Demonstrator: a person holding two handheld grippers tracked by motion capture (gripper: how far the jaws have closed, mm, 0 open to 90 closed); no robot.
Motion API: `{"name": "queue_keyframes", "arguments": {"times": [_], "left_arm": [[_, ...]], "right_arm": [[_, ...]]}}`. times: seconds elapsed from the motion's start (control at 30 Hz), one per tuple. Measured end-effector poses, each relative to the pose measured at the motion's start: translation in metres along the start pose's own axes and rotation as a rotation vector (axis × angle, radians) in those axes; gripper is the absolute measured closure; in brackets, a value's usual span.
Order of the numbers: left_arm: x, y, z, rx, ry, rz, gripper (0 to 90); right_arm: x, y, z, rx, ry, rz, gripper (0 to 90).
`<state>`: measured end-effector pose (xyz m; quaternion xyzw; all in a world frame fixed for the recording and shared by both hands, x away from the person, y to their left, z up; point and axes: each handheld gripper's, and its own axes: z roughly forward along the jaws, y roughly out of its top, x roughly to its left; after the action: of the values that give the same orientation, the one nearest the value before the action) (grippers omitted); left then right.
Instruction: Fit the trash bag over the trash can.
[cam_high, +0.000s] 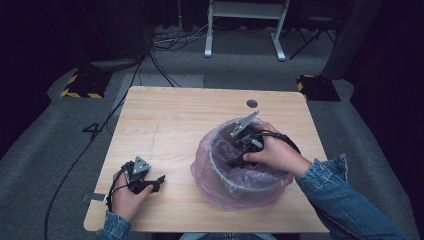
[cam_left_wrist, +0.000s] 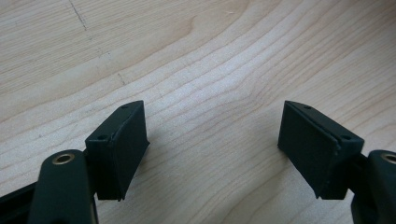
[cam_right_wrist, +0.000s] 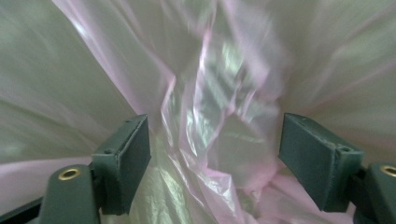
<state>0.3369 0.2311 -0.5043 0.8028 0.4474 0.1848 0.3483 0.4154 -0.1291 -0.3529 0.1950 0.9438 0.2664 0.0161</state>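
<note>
A round bin lined with a pink plastic bag (cam_high: 235, 192) stands on the right half of the wooden table (cam_high: 170, 125). My right gripper (cam_high: 239, 152) reaches down into the bin's mouth, held by a hand in a denim sleeve. In the right gripper view its jaws stand wide apart around crumpled folds of the pink bag (cam_right_wrist: 201, 93), and the pads do not press on them; my right gripper (cam_right_wrist: 215, 154) is open. My left gripper (cam_high: 157, 179) rests near the table's front left, open over bare wood (cam_left_wrist: 212, 144) with nothing between its jaws.
A small dark round spot (cam_high: 252, 103) marks the table's far right. Beyond the table lie grey carpet, cables, two yellow-and-black striped blocks (cam_high: 82, 85) and a white desk frame (cam_high: 245, 30). The table's front edge lies just below the left hand.
</note>
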Motion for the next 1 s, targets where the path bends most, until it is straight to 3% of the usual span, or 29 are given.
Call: {"name": "queue_keyframes", "arguments": {"times": [0.07, 0.3, 0.37, 0.47, 0.67, 0.83, 1.0], "left_arm": [[0.0, 0.0, 0.0, -0.001, 0.001, -0.001, 23.7], [0.0, 0.0, 0.001, -0.002, 0.0, 0.0, 23.2], [0.0, 0.0, 0.001, -0.002, 0.0, 0.0, 23.1], [0.0, 0.001, 0.001, -0.001, 0.001, 0.002, 22.7], [-0.001, 0.001, 0.002, -0.001, 0.0, 0.0, 21.9], [-0.002, 0.002, 0.002, 0.002, 0.003, 0.002, 21.3], [-0.002, 0.002, 0.003, 0.003, 0.002, -0.001, 21.1]], "right_arm": [[0.0, 0.001, -0.004, -0.014, 0.0, -0.001, 25.2], [0.006, 0.011, -0.05, -0.132, -0.021, -0.026, 27.8], [0.007, 0.011, -0.054, -0.141, -0.021, -0.027, 27.8], [0.017, 0.009, -0.078, -0.19, -0.019, -0.057, 27.5], [0.033, 0.002, -0.101, -0.214, -0.023, -0.098, 27.1], [0.044, -0.009, -0.103, -0.21, -0.012, -0.127, 26.5], [0.049, -0.013, -0.089, -0.154, 0.026, -0.169, 25.5]]}}
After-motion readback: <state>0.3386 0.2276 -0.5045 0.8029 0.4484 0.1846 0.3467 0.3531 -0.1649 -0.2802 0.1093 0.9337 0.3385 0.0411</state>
